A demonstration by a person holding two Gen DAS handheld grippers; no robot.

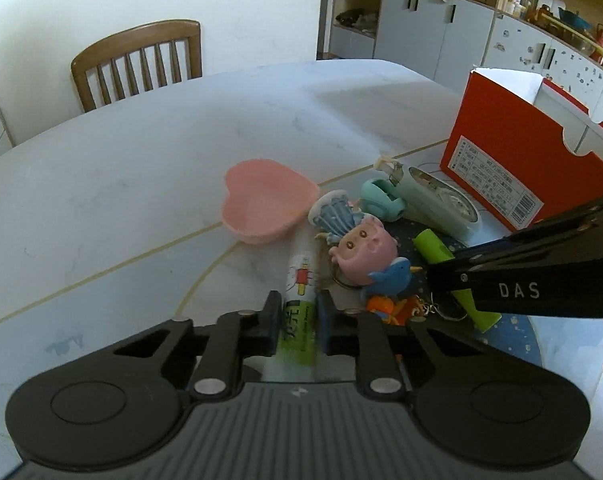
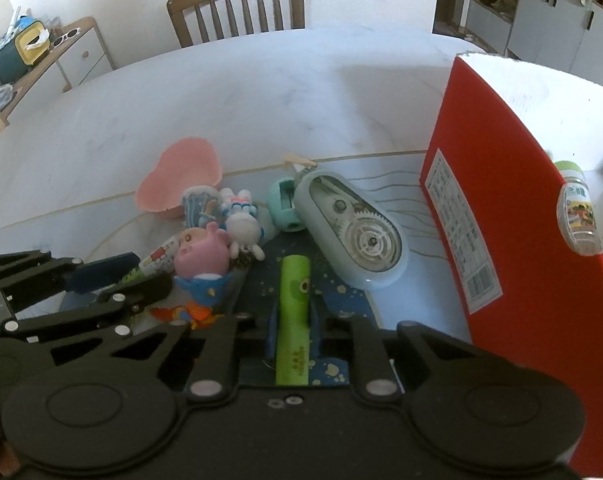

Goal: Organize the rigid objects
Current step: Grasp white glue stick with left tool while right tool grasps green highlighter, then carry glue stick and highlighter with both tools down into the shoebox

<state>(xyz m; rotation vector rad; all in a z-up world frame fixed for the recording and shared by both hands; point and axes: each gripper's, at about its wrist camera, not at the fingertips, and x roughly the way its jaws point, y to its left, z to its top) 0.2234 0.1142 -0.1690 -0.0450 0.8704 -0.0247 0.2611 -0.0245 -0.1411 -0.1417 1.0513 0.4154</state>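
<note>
My left gripper point(image 1: 298, 312) is shut on a white and green tube point(image 1: 299, 300) lying on the table; it also shows in the right wrist view point(image 2: 157, 262). My right gripper point(image 2: 293, 320) is shut on a bright green bar point(image 2: 294, 312), also seen in the left wrist view point(image 1: 437, 248). Between them lies a pile of toys: a pink pig figure point(image 1: 361, 250), a blue bird point(image 1: 389, 278), an orange charm point(image 1: 385, 308) and a white rabbit point(image 2: 243, 228). A pale green correction tape dispenser point(image 2: 353, 228) and a teal sharpener point(image 2: 283, 204) lie behind.
A red open box point(image 2: 513, 216) stands at the right, with a small jar point(image 2: 577, 208) inside. A pink heart-shaped bowl point(image 1: 265, 204) sits left of the pile. A dark blue mat point(image 2: 341, 296) lies under the toys. A wooden chair point(image 1: 137, 64) stands beyond the table.
</note>
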